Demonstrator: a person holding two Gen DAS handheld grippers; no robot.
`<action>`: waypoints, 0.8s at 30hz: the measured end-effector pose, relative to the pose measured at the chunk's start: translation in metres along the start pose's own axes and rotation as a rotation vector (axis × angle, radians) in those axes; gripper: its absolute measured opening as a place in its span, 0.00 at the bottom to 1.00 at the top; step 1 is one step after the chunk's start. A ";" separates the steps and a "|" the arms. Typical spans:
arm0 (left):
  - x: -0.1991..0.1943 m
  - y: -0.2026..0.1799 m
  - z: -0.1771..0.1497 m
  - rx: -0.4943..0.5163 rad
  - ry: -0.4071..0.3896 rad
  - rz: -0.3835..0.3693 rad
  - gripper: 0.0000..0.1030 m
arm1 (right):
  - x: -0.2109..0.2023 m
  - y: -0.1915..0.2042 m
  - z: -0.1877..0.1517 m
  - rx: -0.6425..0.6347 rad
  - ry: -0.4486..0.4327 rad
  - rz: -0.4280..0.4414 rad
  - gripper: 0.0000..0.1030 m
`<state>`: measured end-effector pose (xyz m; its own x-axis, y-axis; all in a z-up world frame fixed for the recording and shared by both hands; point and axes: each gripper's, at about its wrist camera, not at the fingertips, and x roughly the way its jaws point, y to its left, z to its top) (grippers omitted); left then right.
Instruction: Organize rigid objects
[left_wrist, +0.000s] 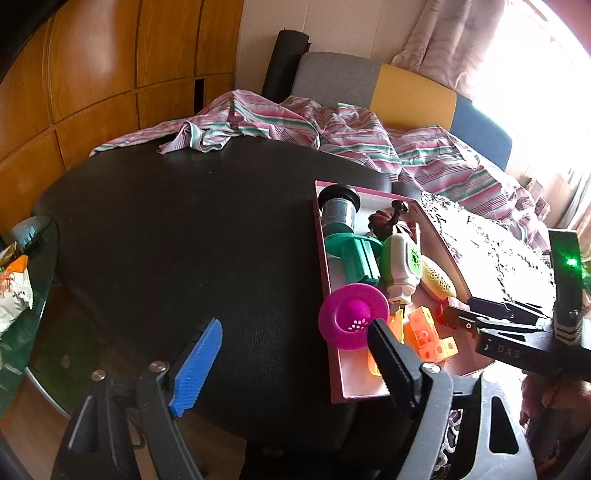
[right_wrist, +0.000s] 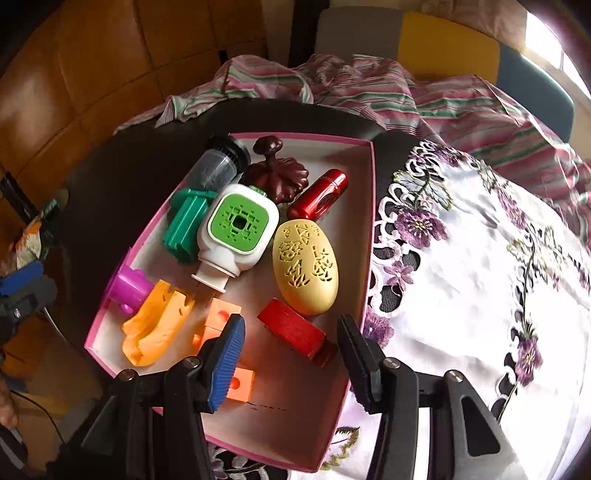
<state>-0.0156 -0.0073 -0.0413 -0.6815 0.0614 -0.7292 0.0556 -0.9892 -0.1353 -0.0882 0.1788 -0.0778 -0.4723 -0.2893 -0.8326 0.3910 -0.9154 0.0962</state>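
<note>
A pink-rimmed box (right_wrist: 370, 206) on the black table holds several rigid objects: a yellow carved egg (right_wrist: 306, 266), a white and green bottle (right_wrist: 238, 229), a red block (right_wrist: 293, 332), a red cylinder (right_wrist: 318, 199), a teal part (right_wrist: 184, 230), orange pieces (right_wrist: 157, 325), a magenta funnel (left_wrist: 352, 316) and a dark brown piece (right_wrist: 279, 171). My right gripper (right_wrist: 291, 363) is open and empty, just above the red block at the box's near end. My left gripper (left_wrist: 295, 363) is open and empty over the black table (left_wrist: 184, 229), beside the box's (left_wrist: 320, 254) left wall.
An embroidered white cloth (right_wrist: 480, 280) lies right of the box. A striped fabric (left_wrist: 332, 129) is heaped behind the table, with a multicoloured chair back (left_wrist: 410, 96) beyond. A glass side table (left_wrist: 33, 295) with packets stands at the left.
</note>
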 end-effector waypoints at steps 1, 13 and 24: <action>-0.001 -0.001 0.000 0.002 -0.002 0.000 0.82 | -0.003 0.000 -0.001 0.010 -0.010 -0.003 0.51; -0.023 -0.017 -0.005 0.039 -0.064 0.053 1.00 | -0.047 0.015 -0.020 0.124 -0.164 -0.128 0.51; -0.045 -0.023 -0.012 0.014 -0.127 0.112 1.00 | -0.072 0.038 -0.034 0.123 -0.257 -0.261 0.51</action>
<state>0.0227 0.0145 -0.0133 -0.7584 -0.0656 -0.6485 0.1267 -0.9908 -0.0480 -0.0125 0.1741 -0.0332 -0.7320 -0.0885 -0.6755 0.1414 -0.9897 -0.0236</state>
